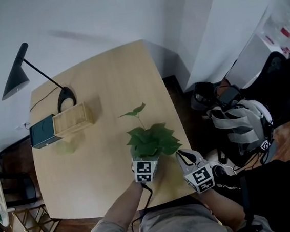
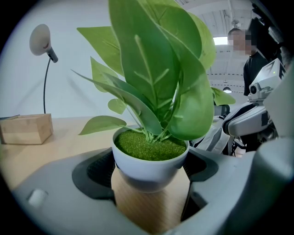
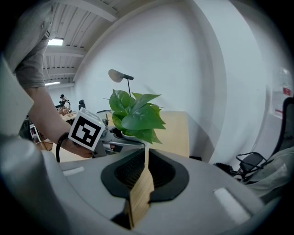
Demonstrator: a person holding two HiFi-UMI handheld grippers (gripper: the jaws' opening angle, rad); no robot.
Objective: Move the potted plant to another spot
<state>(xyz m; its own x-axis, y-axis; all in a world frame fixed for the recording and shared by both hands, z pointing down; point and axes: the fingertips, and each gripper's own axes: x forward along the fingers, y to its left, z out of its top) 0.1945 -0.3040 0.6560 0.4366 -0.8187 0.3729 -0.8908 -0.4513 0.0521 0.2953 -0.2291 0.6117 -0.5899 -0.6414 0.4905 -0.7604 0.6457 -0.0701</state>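
The potted plant (image 1: 150,140) has broad green leaves and stands in a small white pot (image 2: 149,167) near the front edge of the light wooden table (image 1: 105,81). My left gripper (image 1: 146,158) reaches in under the leaves. Its jaws stand wide, one on each side of the pot, and the pads (image 2: 98,170) press on it. My right gripper (image 1: 184,156) rests just right of the plant with its jaws together and nothing between them. In the right gripper view the plant (image 3: 135,114) shows ahead, with the left gripper's marker cube (image 3: 87,131) beside it.
A black desk lamp (image 1: 19,74) stands at the table's far left. Beside it are a wooden box (image 1: 72,119) and a dark green box (image 1: 42,131). White and grey equipment (image 1: 243,120) and a black chair (image 1: 286,87) sit on the floor to the right.
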